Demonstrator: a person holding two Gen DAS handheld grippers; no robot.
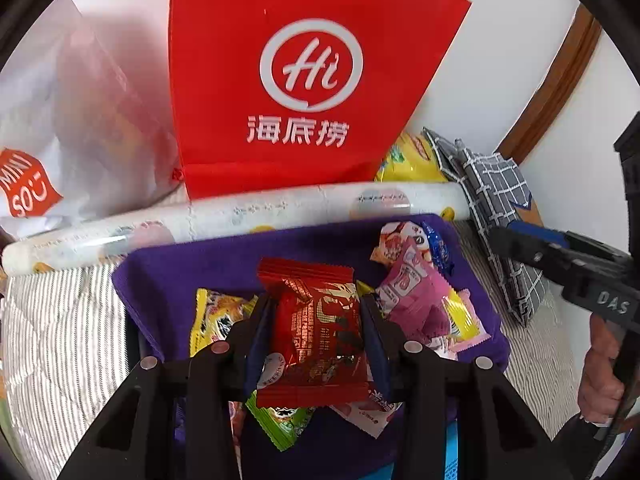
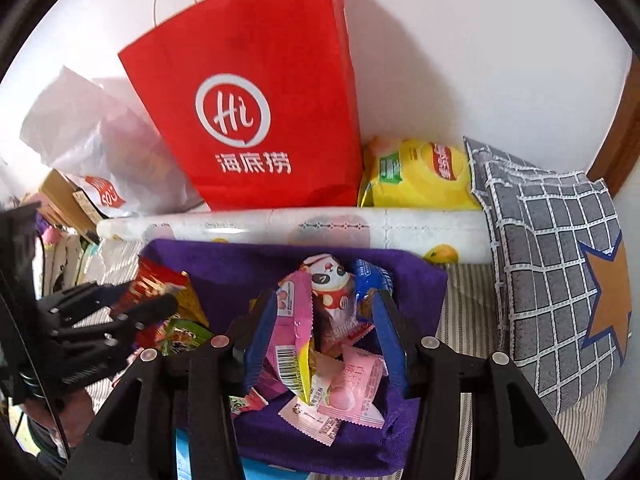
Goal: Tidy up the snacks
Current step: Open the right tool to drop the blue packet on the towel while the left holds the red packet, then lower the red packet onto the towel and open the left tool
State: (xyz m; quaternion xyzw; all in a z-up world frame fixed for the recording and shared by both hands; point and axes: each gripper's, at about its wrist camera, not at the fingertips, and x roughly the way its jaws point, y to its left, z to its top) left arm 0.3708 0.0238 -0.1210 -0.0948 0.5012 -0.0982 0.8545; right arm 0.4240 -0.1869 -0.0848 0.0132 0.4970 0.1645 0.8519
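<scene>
A: Where is the red snack packet right now?

B: Pinched in the left hand-held gripper, above the purple cloth bin. Its long axis runs along the fingers, away from the camera, with both crimped ends sticking out past the pads.

A: And the right hand-held gripper?

B: Over the same bin, on its right side, jaws spread around a cluster of packets: a pink packet, a panda-print packet and a blue packet. The fingers bracket them, but I cannot tell whether they truly squeeze anything.

A: What does the coming move turn on?

B: My judgement: the red packet hangs directly over the bin, so letting it down is the left hand's job; it already has the packet.

A: Counts?

B: One red packet held. In the bin, at least two pink ones, one panda, one blue, one green packet, one yellow packet; more may be buried. Behind the bin: one rolled sheet, one red paper bag, one yellow chip bag. One checked cushion lies right of it.
</scene>
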